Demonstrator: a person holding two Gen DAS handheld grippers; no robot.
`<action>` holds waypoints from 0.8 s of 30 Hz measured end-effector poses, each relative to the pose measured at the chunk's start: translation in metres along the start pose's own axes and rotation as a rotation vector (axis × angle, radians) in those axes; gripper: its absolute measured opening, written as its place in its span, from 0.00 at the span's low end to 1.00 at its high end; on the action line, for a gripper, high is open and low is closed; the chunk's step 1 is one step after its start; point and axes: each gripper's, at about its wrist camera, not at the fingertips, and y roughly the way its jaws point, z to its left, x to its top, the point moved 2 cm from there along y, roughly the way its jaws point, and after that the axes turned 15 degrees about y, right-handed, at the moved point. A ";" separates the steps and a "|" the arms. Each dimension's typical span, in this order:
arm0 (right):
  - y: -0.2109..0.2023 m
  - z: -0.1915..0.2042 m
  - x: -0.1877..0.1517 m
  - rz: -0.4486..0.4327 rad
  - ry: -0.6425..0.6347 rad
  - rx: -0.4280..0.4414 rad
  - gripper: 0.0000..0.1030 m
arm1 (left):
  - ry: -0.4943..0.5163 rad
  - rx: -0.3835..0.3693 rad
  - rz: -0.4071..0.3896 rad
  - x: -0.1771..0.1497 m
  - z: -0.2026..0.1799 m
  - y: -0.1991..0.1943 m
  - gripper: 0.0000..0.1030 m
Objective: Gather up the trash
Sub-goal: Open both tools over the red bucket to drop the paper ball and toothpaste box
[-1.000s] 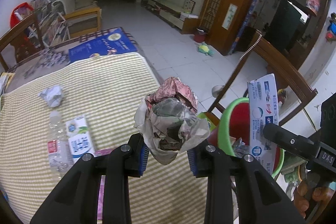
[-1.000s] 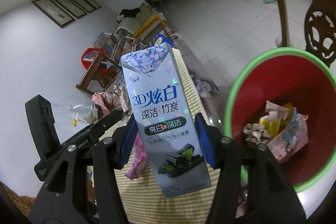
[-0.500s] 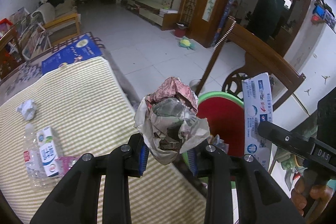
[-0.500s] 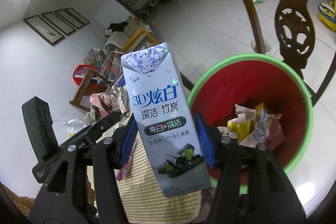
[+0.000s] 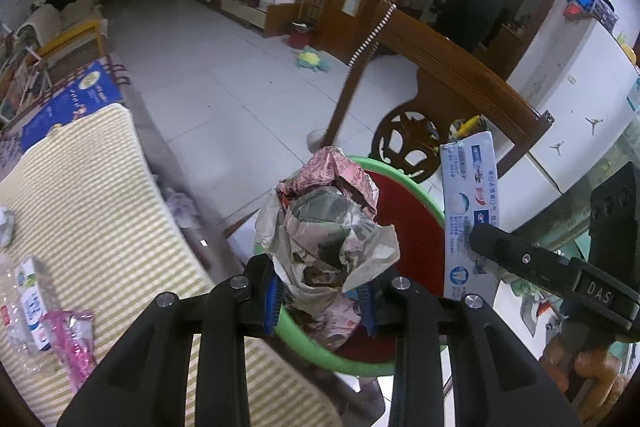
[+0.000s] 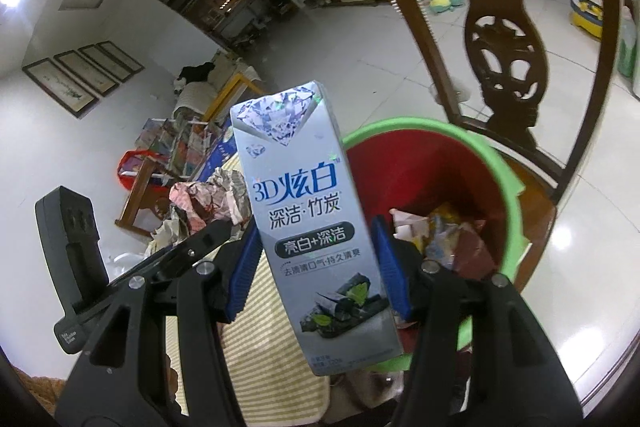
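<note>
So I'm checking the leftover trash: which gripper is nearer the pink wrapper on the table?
Left. The left gripper holds crumpled paper beside the pink wrapper; the right gripper is farther, by the bin.

Matte black left gripper (image 5: 320, 297), blue ribbed fingers (image 5: 271, 301), silver screws along the arms. Same build on the right gripper (image 6: 316, 267), white "DAS" lettering stamped on its body.

Red bin (image 6: 432, 179) with green rim, yellow-striped tablecloth (image 5: 92, 211), silver-blue box (image 6: 308, 227).

Crumpled paper wad (image 5: 326, 227) above bin (image 5: 416, 199)
</note>
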 end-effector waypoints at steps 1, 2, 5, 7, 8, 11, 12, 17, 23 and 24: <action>-0.002 -0.003 0.001 -0.005 0.002 -0.009 0.52 | 0.007 -0.005 0.007 0.002 -0.003 0.005 0.27; -0.003 -0.005 0.002 -0.008 0.006 -0.011 0.52 | 0.012 -0.011 0.014 0.003 -0.006 0.010 0.27; -0.006 -0.010 0.004 -0.019 0.016 -0.026 0.52 | 0.019 -0.028 0.035 0.004 -0.009 0.021 0.28; -0.008 -0.012 0.004 -0.023 0.016 -0.033 0.52 | 0.016 -0.043 0.049 0.004 -0.010 0.027 0.28; -0.008 -0.012 0.004 -0.024 0.017 -0.034 0.52 | 0.014 -0.049 0.054 0.004 -0.011 0.029 0.28; -0.008 -0.013 0.004 -0.026 0.017 -0.038 0.52 | 0.020 -0.054 0.064 0.003 -0.013 0.033 0.27; -0.008 -0.013 0.005 -0.026 0.017 -0.039 0.52 | 0.023 -0.055 0.067 0.003 -0.014 0.034 0.28; -0.008 -0.012 0.006 -0.054 0.042 -0.047 0.62 | 0.019 -0.053 0.074 0.001 -0.009 0.037 0.47; -0.001 -0.002 0.004 -0.049 0.026 -0.039 0.63 | -0.039 0.006 0.058 -0.012 0.021 0.022 0.54; 0.002 0.002 0.003 -0.043 0.017 -0.037 0.63 | -0.067 0.031 0.052 -0.017 0.034 0.016 0.56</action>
